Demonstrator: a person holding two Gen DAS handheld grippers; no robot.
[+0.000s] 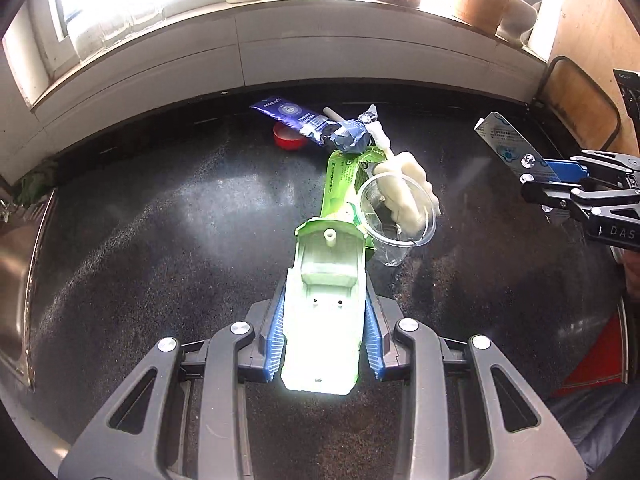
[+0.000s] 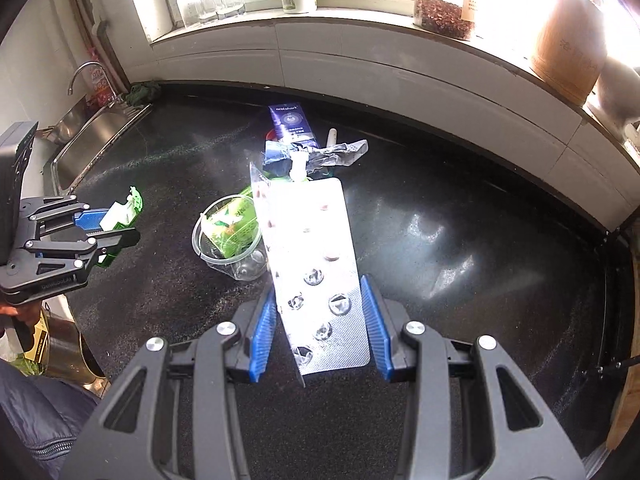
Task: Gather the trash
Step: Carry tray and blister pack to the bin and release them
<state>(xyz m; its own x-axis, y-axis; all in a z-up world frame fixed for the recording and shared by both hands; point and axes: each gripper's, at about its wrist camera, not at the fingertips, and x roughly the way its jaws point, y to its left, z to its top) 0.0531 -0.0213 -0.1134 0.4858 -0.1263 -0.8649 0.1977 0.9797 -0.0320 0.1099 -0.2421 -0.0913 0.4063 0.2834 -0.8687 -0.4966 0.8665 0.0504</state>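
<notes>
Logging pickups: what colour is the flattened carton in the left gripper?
Green flattened carton with pale whitish inner face; shows best in the left wrist view.

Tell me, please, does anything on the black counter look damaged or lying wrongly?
Yes. A clear plastic cup lies tipped on its side, and a crumpled blue wrapper sits behind it. Nothing looks spilled.

Daylight blows out the white-framed window [image 1: 168,8] along the top; glare patches the speckled black countertop [image 2: 460,240]; fisheye bends edges.
</notes>
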